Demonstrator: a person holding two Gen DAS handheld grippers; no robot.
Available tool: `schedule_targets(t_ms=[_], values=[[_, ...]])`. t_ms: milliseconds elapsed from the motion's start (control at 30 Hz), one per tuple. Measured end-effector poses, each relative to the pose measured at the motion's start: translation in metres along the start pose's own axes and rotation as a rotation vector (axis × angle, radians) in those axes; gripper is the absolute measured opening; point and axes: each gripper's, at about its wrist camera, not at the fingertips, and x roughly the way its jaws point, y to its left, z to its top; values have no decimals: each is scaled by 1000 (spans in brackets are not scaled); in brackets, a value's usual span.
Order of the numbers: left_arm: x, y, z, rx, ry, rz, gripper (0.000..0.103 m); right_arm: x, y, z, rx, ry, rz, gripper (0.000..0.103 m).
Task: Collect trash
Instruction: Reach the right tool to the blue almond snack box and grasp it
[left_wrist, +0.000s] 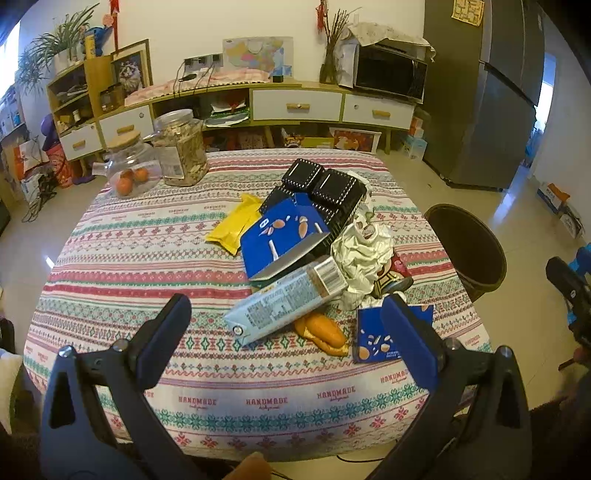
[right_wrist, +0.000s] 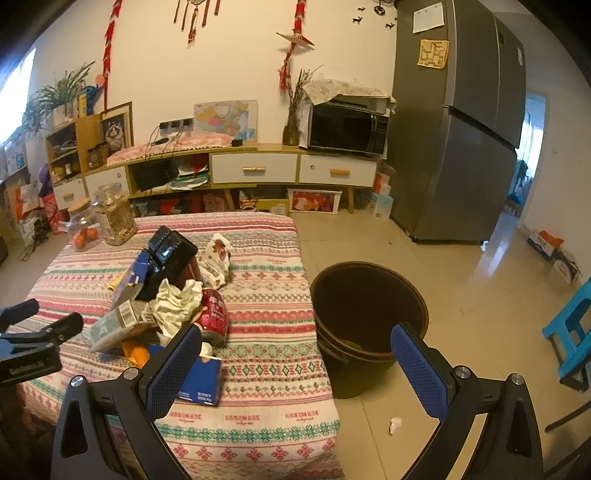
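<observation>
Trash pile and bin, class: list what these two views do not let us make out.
- Bin contents: right wrist view, its dark inside shows nothing clear.
- Small blue carton: left wrist view, partly behind the left gripper finger.
- Orange wrapper: tucked under the pale carton.
- Floor scrap: too small to identify.

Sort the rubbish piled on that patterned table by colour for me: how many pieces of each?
Blue cartons: 2, the big one and the small one
Yellow wrapper: 1
Black trays: 1 stack
Pale blue carton: 1
White crumpled paper: 1
Red can: 1
White printed bag: 1
Orange packet: 1
Total: 9
</observation>
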Motion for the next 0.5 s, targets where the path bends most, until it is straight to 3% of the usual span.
schedule_targets(t_ms=[100,300,500], values=[[6,5,14,0,27,-7,102,6,2,12,-10,40,49,103],[35,9,44,75,156,-95,102,33,13,33,-72,173,165,103],[71,19,64,48,247,-157,101,75,21,40,-91,250,192,103]])
